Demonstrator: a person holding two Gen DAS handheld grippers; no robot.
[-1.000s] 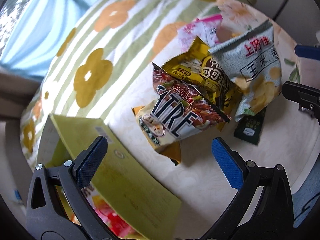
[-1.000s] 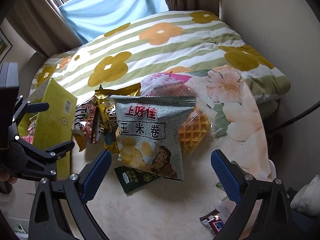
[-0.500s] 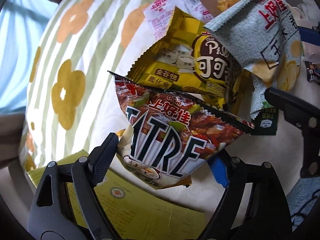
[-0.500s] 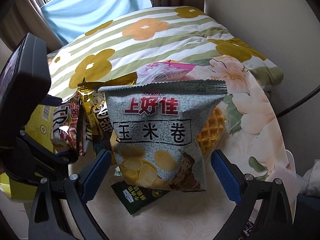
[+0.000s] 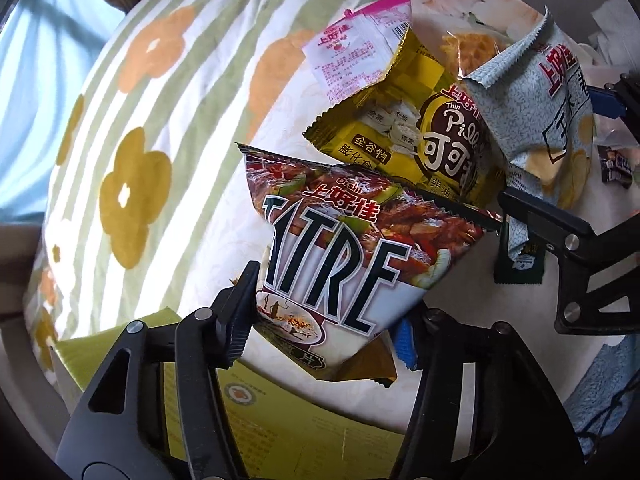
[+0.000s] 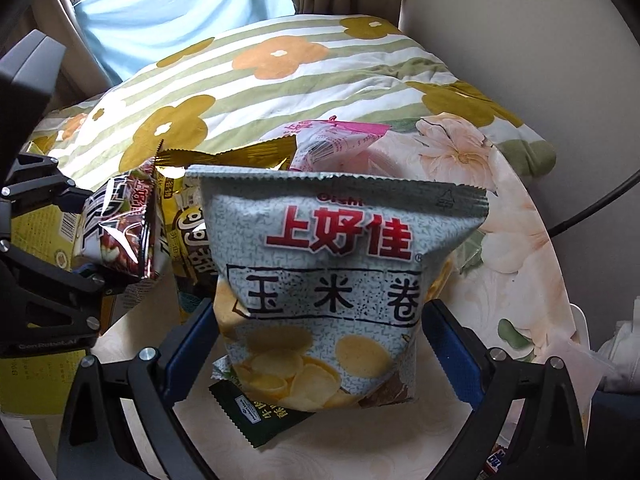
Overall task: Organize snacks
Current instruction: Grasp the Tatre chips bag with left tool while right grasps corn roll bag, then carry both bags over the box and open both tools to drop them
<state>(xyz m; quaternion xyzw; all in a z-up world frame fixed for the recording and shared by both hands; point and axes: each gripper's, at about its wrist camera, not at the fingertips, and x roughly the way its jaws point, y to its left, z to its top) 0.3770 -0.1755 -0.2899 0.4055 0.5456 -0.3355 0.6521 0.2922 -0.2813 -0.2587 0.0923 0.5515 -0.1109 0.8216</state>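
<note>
Left gripper [image 5: 320, 332] closing on the brown chip bag [image 5: 348, 264] on the bedspread – pads pinching it. Right gripper [image 6: 318, 340] straddles the grey corn-roll bag [image 6: 328, 284], jaws apart – grip unclear. Yellow box [image 5: 288, 424] below, likely the destination.

Through the right wrist camera I saw my right gripper [image 6: 320, 344] pinching a grey-green chip bag [image 6: 336, 280] by its lower half, blue pads [image 6: 192, 336] against both sides. A dark green packet [image 6: 264, 416] lay beneath it on the table [image 6: 352, 452]. To the left, my left gripper [image 6: 86, 240] was closing around a brown snack bag [image 6: 124, 236], beside a yellow bag [image 6: 192, 240] and a yellow box [image 6: 36, 232]. A pink packet [image 6: 340, 140] lay behind, against the flowered quilt [image 6: 280, 76].
</note>
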